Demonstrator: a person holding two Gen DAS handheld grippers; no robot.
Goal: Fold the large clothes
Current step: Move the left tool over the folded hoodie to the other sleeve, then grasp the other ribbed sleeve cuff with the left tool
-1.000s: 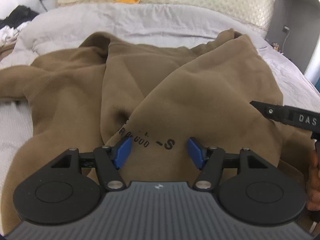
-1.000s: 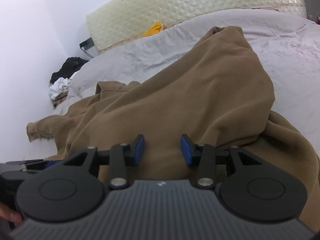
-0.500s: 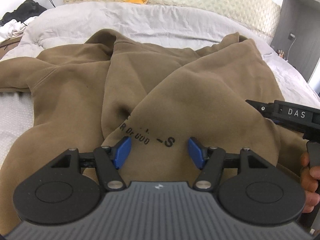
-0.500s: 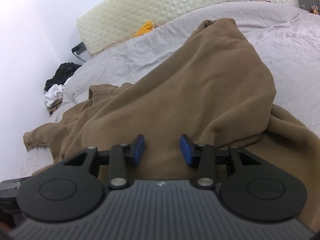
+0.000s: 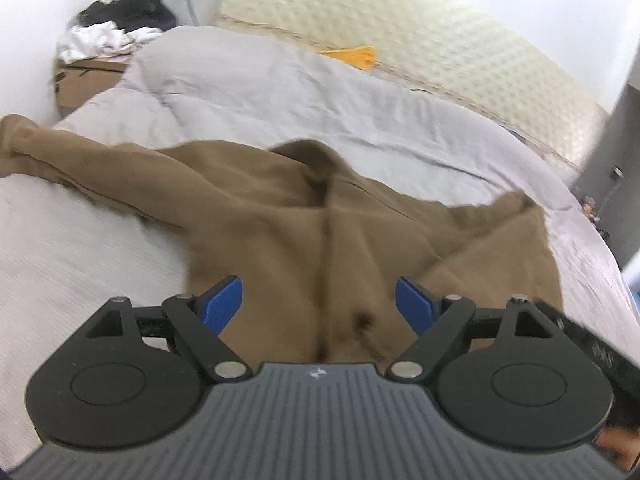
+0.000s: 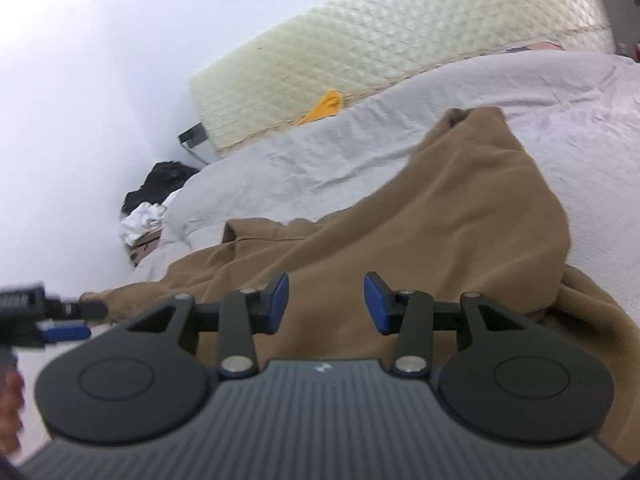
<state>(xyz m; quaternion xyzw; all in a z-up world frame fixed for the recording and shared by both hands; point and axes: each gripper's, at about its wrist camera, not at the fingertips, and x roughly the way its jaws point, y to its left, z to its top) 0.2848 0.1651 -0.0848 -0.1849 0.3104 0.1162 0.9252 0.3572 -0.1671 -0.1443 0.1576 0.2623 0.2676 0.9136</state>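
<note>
Left wrist view: left gripper (image 5: 318, 300) opening and right gripper (image 6: 325, 302) widening, both empty over the hoodie (image 5: 320, 232); best pinch the sleeve (image 5: 100, 160) near the bed's (image 5: 80, 264) left edge.

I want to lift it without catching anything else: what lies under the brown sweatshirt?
Around the large brown fleece sweatshirt only the pale grey quilted bedcover shows, so it rests on that. Whatever lies directly beneath its body and folded right side is covered by the cloth.

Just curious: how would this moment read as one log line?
left gripper: opening, empty | right gripper: opening, empty | brown garment: unfolded on bed
</note>
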